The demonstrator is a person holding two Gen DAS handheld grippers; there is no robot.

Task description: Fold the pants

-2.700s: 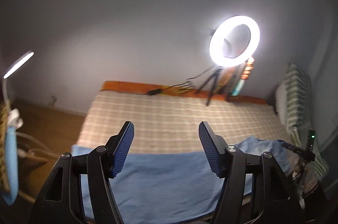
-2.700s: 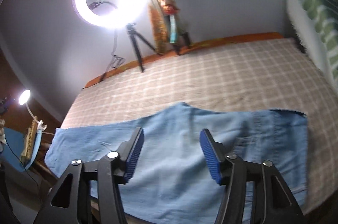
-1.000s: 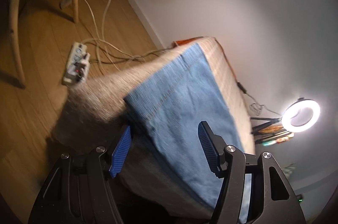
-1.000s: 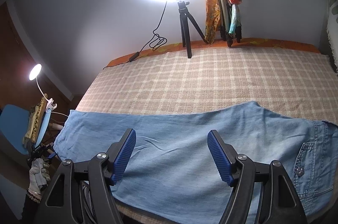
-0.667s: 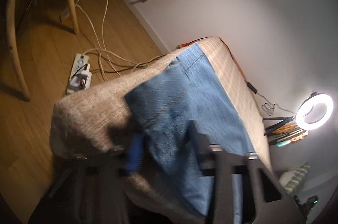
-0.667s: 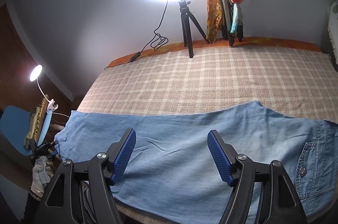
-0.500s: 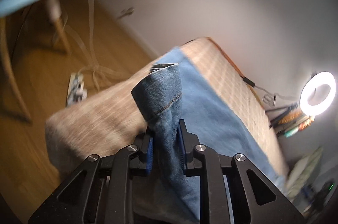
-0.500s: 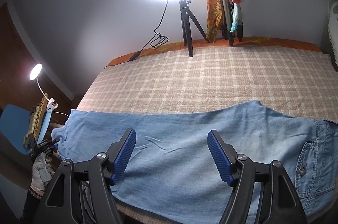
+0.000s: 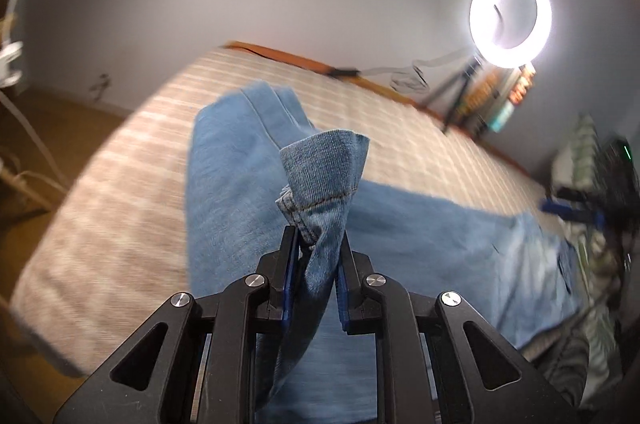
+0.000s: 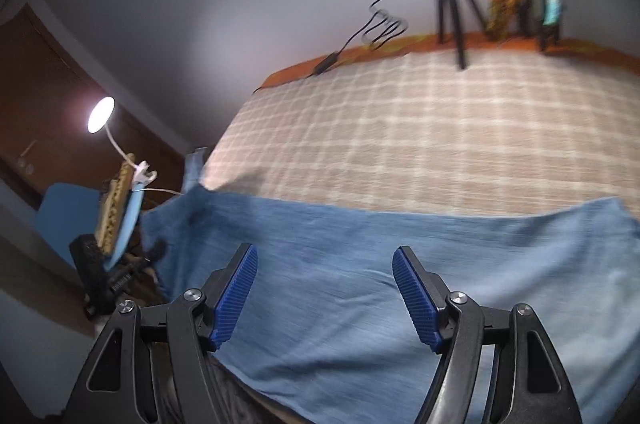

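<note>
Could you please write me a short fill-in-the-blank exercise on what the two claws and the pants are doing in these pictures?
1. The left claw is shut on the hem of the blue denim ____.
2. The right claw hovers over the pants with its jaws ____.
3. The pants lie on a bed whose cover has a ____ pattern.
4. The lit ring light stands on a ____ at the far edge of the bed.

Missing words: pants; open; checked; tripod

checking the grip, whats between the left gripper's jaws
The hem end of the jeans, pinched in the left gripper and lifted off the bed; this shows in the left wrist view.
</note>
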